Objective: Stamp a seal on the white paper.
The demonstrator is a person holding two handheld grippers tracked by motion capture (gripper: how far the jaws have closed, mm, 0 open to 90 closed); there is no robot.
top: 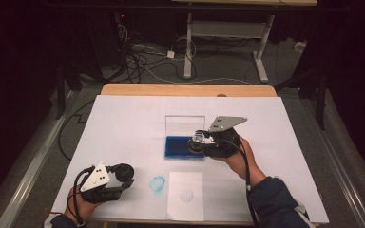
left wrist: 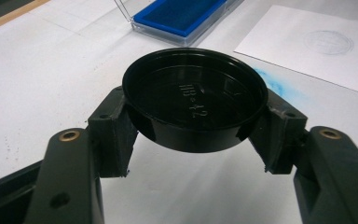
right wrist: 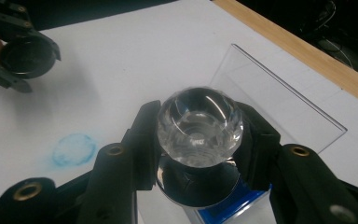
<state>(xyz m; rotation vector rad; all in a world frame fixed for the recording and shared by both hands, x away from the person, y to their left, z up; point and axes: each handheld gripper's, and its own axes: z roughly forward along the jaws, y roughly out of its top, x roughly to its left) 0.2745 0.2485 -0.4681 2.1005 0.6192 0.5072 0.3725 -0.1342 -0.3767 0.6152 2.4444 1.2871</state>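
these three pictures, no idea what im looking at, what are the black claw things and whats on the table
The claws are hand-held grippers, one per hand. The high view looks down on the white-covered table; the other two cameras ride on the grippers. The left gripper holds a black round cap. The right gripper grips a stamp with a clear knob over a blue ink pad in its open clear case. Nearby lie a white sheet with a faint round print and a blue smudge.
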